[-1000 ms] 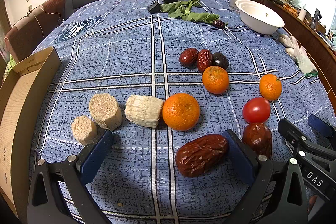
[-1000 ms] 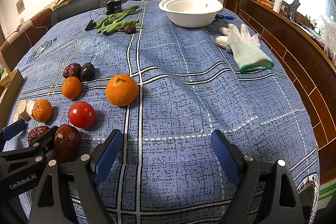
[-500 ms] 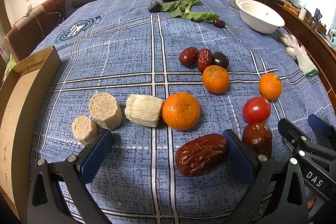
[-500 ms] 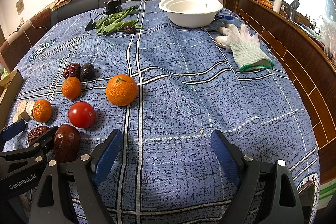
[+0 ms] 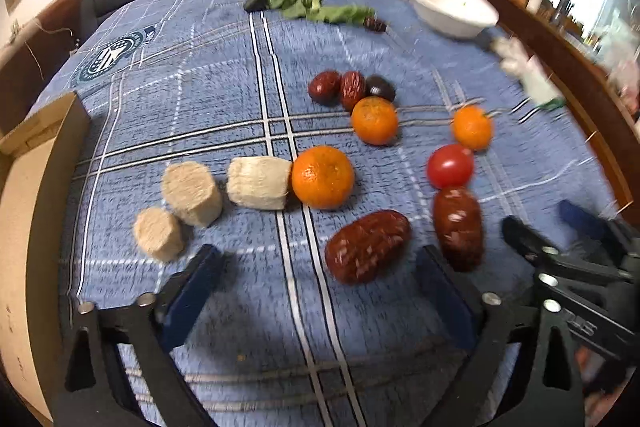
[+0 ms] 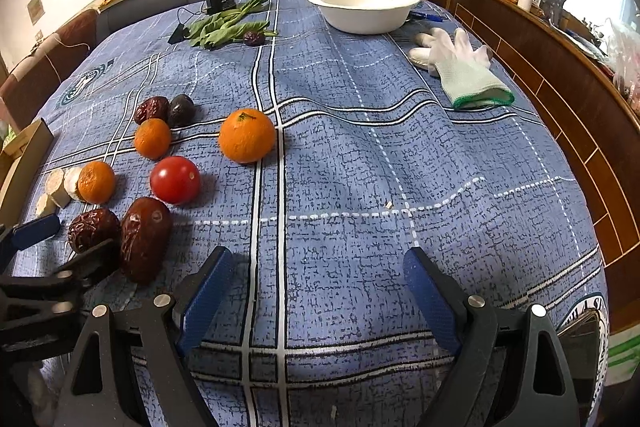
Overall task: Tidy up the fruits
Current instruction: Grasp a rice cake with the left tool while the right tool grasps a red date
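My left gripper (image 5: 316,287) is spread wide and holds nothing, low over the blue plaid tablecloth (image 5: 200,107). Just ahead of the gap, nearer my right-hand pad, lies a wrinkled red date (image 5: 367,246) on its side. A second, darker date (image 5: 458,227) lies beyond the tip of that pad, on its outer side, with a red tomato (image 5: 450,166) just past it. Straight ahead past the first date sits a large orange (image 5: 323,177), touching a pale cut corn-like chunk (image 5: 259,182); two more such pale chunks (image 5: 191,193) sit ahead of my left-hand pad. Farther out are two smaller oranges (image 5: 375,120), one of them just in front of a cluster of three dark dates (image 5: 352,89). A cardboard box (image 5: 28,187) stands off to the left.

My right gripper (image 6: 316,297) is likewise spread wide and empty, over bare cloth. All the fruit lies to its left: the darker date is just outside my left-hand pad, and the nearest orange (image 6: 247,135) is well ahead. A white bowl (image 6: 364,3) sits far ahead near the table's end, leafy greens (image 6: 224,25) to its left, and a white glove (image 6: 460,67) ahead to the right. This view is sharp; the left one is blurred.
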`<state>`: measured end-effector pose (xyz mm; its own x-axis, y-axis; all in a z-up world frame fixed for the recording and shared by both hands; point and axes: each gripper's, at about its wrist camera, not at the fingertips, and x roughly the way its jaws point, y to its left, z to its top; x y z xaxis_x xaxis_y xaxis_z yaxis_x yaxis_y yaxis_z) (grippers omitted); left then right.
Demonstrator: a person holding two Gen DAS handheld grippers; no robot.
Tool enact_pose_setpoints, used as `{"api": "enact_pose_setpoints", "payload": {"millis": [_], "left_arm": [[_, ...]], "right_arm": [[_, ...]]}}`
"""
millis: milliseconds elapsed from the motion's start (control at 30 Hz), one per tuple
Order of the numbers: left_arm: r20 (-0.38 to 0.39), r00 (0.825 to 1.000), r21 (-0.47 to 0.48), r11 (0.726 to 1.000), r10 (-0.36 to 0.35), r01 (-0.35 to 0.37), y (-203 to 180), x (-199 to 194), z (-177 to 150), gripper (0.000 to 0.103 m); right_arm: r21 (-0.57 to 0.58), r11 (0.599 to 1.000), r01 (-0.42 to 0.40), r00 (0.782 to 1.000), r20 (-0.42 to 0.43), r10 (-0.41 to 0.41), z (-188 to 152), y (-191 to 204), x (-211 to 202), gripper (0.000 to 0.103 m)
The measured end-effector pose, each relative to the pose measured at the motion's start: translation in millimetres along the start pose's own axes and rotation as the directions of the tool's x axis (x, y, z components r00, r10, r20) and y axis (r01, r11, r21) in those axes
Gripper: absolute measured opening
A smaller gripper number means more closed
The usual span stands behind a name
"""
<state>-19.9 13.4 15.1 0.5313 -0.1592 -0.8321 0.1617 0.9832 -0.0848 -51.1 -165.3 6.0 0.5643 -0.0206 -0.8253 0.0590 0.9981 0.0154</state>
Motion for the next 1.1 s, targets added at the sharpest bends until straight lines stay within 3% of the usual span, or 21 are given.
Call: {"api": "enact_pose_setpoints", "payload": {"millis": [67,167,233,267,300,367,400,467,500,567,633,700,767,867,933,1000,1100], "left_arm": [[0.06,0.998,-0.016,1.0,0.0,0.001,7,-20,-3,0.093],[0.226,0.971,-0.032,0.997,0.077,-0.072,22,-68,-11,0.094],[0.361,0.917,-0.062,0.986,0.167,-0.155,33,-108,-20,0.094],[0.395,0.899,-0.075,0.982,0.191,-0.176,37,-119,-22,0.094],[0.455,0.858,-0.104,0.971,0.238,-0.214,44,-139,-27,0.094],[0.521,0.802,-0.143,0.956,0.292,-0.256,52,-166,-34,0.095],[0.541,0.781,-0.16,0.95,0.311,-0.267,59,-175,-34,0.099],[0.563,0.759,-0.185,0.945,0.327,-0.27,68,-190,-36,0.103],[0.566,0.756,-0.196,0.945,0.328,-0.263,75,-195,-37,0.103],[0.558,0.768,-0.205,0.949,0.314,-0.239,82,-197,-37,0.103],[0.566,0.772,-0.208,0.956,0.291,-0.208,86,-197,-42,0.103],[0.566,0.768,-0.206,0.954,0.299,-0.22,85,-194,-46,0.103],[0.549,0.779,-0.186,0.953,0.303,-0.239,79,-188,-51,0.103],[0.523,0.798,-0.162,0.954,0.299,-0.251,75,-179,-54,0.103],[0.486,0.824,-0.143,0.957,0.29,-0.252,74,-169,-54,0.103],[0.456,0.847,-0.134,0.962,0.273,-0.238,74,-162,-55,0.103],[0.432,0.863,-0.126,0.965,0.264,-0.232,73,-154,-56,0.103]], "right_arm": [[0.003,1.0,0.001,1.0,-0.003,-0.001,0,0,0,0.091],[0.006,1.0,0.006,1.0,-0.004,-0.006,-2,1,-2,0.091],[0.005,1.0,0.007,1.0,0.003,-0.007,-4,1,-4,0.091],[0.003,1.0,0.005,1.0,0.003,-0.005,-4,1,-4,0.09],[0.001,1.0,0.003,1.0,0.002,-0.003,-4,1,-4,0.09],[-0.001,1.0,0.008,1.0,-0.006,-0.008,-4,0,-6,0.089],[0.007,1.0,0.006,1.0,-0.004,-0.006,-4,-2,-9,0.089],[0.022,1.0,-0.018,0.999,0.045,0.017,-6,-4,-25,0.089],[0.022,0.999,-0.025,0.996,0.081,0.023,-6,-4,-35,0.089],[0.016,0.999,-0.04,0.984,0.177,0.036,-8,-2,-63,0.089],[0.012,0.999,-0.052,0.952,0.301,0.046,-14,0,-94,0.09],[-0.009,0.998,-0.055,0.907,0.417,0.053,-21,4,-119,0.09],[-0.042,0.996,-0.078,0.894,0.439,0.088,-21,10,-125,0.09],[-0.083,0.992,-0.094,0.928,0.354,0.118,-14,23,-114,0.09],[-0.094,0.987,-0.133,0.94,0.304,0.155,-14,30,-106,0.09],[-0.091,0.984,-0.155,0.944,0.281,0.175,-16,36,-101,0.09],[-0.083,0.979,-0.187,0.948,0.248,0.202,-20,42,-92,0.09]]}}
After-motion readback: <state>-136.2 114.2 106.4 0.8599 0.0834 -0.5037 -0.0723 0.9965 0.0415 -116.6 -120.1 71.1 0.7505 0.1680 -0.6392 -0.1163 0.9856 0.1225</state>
